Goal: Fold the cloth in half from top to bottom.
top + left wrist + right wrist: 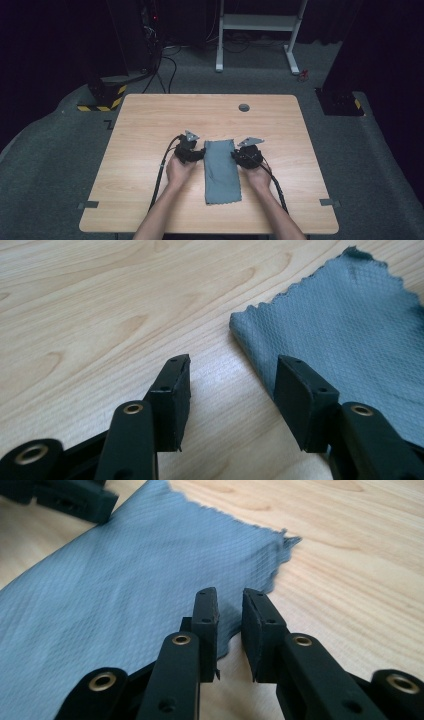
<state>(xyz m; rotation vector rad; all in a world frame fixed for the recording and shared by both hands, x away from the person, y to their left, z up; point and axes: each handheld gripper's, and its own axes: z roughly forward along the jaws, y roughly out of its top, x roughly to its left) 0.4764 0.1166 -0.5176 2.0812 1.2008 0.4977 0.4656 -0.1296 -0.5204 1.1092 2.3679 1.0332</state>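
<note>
While both hands rest low on the wooden table (pixel 150 125), a grey-blue cloth (pixel 221 171) lies folded into a long strip at its middle, running from near the person's edge toward the far side. L gripper (pixel 204 152) sits just beside the cloth's left long edge near the far end; R gripper (pixel 234 155) sits at the opposite long edge, approx. level with it. From the left gripper view, the L gripper (pixel 234 387) has its jaws standing well apart, bare wood between them, w/ the cloth (pixel 345 330) and its frayed corner at the right jaw's side; nothing is gripped. From the right gripper view, the R gripper (pixel 229 617) has its jaws parted by a narrow gap, hovering over the cloth's (pixel 125 595) edge near a frayed corner; no fabric is pinched between the pads. L gripper's tip (pixel 75 497) shows across the cloth.
</note>
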